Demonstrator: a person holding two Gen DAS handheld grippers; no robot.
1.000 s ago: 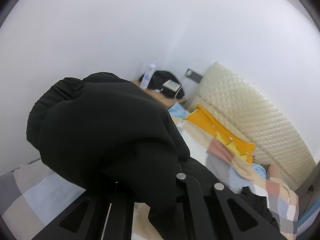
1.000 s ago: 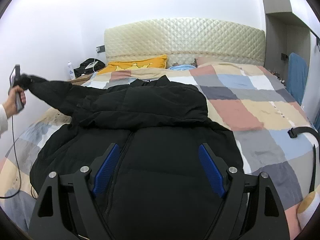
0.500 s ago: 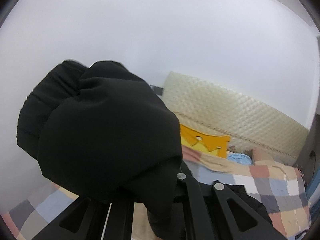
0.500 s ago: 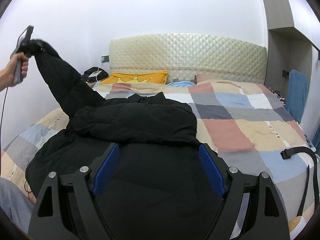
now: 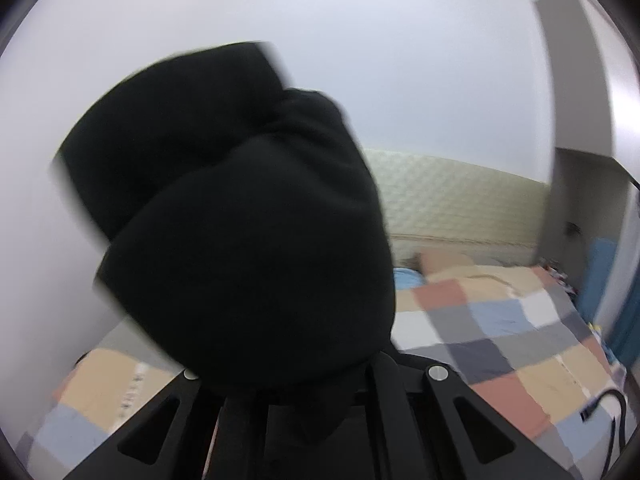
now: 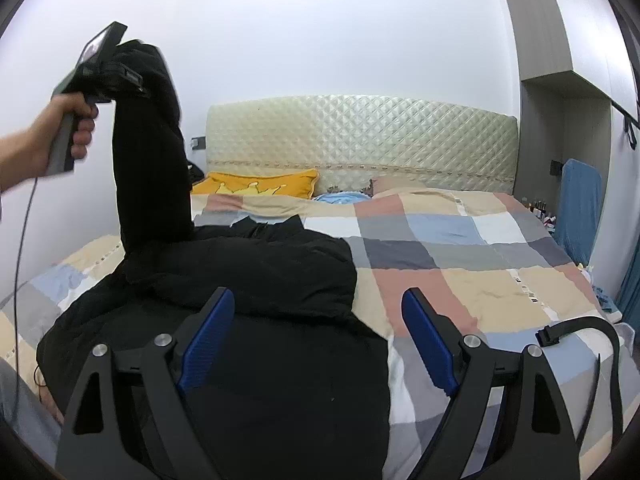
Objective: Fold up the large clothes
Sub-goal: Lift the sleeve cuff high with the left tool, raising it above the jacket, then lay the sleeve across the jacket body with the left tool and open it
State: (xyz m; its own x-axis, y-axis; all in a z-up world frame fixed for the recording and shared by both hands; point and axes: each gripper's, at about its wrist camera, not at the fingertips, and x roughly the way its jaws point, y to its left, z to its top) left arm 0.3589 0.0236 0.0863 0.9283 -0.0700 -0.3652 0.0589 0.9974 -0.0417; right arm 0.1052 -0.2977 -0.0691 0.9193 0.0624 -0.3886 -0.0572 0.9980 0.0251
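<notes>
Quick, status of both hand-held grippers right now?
Left hand-held gripper: shut on the black jacket's sleeve, lifted above the bed.
Right hand-held gripper: open, holding nothing, above the black jacket; its jaws have just been opening.

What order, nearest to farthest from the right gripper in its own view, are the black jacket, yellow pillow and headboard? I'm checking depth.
1. black jacket: just beyond the right gripper, left.
2. yellow pillow: behind it, left.
3. headboard: farthest.
</notes>
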